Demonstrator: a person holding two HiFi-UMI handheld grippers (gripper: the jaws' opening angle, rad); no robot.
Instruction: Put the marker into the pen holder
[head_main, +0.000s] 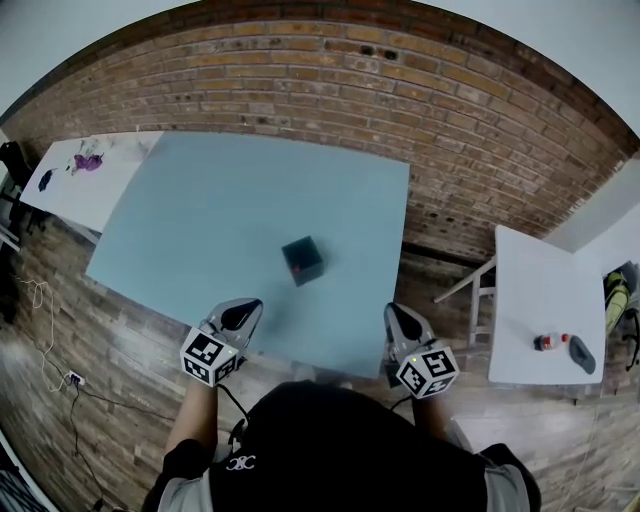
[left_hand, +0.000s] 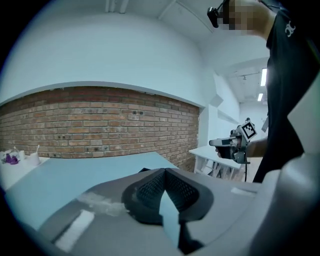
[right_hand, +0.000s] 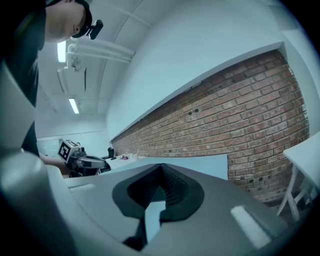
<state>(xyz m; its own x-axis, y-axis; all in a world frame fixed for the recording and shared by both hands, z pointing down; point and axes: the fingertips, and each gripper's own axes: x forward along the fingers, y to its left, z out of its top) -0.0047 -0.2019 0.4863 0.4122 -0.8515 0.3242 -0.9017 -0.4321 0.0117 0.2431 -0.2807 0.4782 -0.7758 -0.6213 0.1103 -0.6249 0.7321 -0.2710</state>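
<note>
The worktop (head_main: 200, 230) is smooth and matt. The far wall (head_main: 330, 70) is rough brick. The pen holder (head_main: 302, 260) looks matt. The fingers (left_hand: 148, 187) have ribbed black pads.

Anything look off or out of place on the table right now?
Nothing is spilled or askew. The pen holder stands alone on the blue table. One oddity: no marker shows on the table, and the left gripper and right gripper are both shut on nothing.
</note>
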